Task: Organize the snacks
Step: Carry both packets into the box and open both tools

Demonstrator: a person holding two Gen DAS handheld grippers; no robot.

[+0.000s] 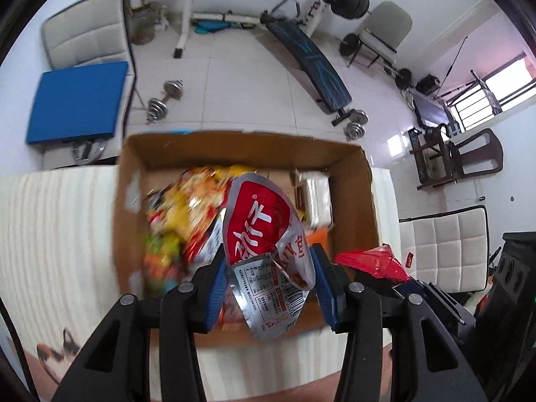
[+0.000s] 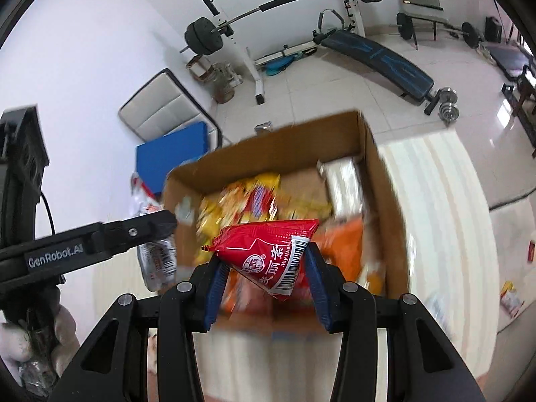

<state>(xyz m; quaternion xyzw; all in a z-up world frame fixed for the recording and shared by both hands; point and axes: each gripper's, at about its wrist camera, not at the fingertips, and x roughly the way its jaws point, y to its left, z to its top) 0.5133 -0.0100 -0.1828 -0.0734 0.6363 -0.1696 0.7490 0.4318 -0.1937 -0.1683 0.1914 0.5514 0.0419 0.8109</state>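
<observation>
Left tool (image 1: 269, 276): blue pads pinched in on a crumpled silver-and-red foil snack packet (image 1: 264, 231). Packet stands up between the pads, red panel toward 12 o'clock, printed label and barcode end hanging toward 6 o'clock.

Right tool (image 2: 266, 269): pads closed against a red pyramid-shaped snack pouch (image 2: 264, 251) with white lettering and a barcode strip. Pouch's sealed edge points toward 9 o'clock, its tip sags toward 6 o'clock.

Both packets are held over the open brown cardboard box (image 1: 365, 201), which sits on a pale striped worktop (image 1: 57, 234). Box contents blurred: a heap of yellow and multicoloured snack bags (image 1: 181, 214) at the box's 9 o'clock side, a white wrapped block (image 1: 316, 197) in the corner at 2 o'clock, something orange (image 2: 345, 248) at 4 o'clock.

In the right wrist view the left tool reaches in from 9 o'clock, its silver packet hanging beside the box's near wall; a white-gloved hand (image 2: 40, 335) grips the handle at 8 o'clock.

Beyond the worktop at 12 o'clock: tiled floor, black weight bench (image 1: 311, 63), barbell rack, chrome dumbbells (image 1: 164, 98), blue flat pad (image 1: 77, 104) at 10 o'clock.
</observation>
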